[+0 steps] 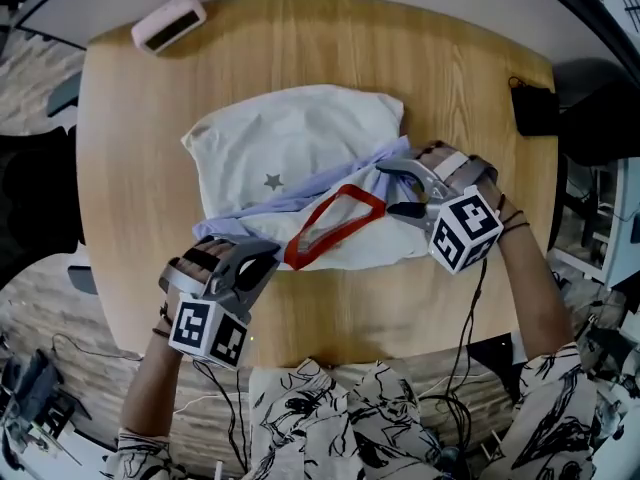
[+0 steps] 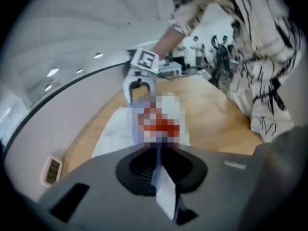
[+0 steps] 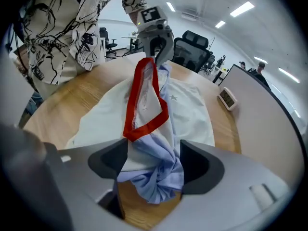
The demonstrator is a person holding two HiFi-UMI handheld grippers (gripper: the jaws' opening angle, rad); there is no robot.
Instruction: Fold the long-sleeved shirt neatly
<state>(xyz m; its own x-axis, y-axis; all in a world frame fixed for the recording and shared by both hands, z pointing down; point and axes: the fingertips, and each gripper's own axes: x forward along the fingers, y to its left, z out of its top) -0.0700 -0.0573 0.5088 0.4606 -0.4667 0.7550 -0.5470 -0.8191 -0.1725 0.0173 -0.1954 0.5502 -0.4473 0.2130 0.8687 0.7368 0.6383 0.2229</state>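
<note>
Head view: the shirt (image 1: 290, 153) lies crumpled mid-desk (image 1: 130, 218), with the left tool (image 1: 258, 256) at its near edge and the right tool (image 1: 402, 190) at its right edge. Only the left gripper view shows the left tool clenched on a strip of the shirt. The right gripper view shows the right tool released, with blue shirt fabric bunched between its jaws.

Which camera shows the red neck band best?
The right gripper view: the red neck band fills the middle, big and sharp. The head view shows it whole but smaller. The left gripper view has it blurred over.
</note>
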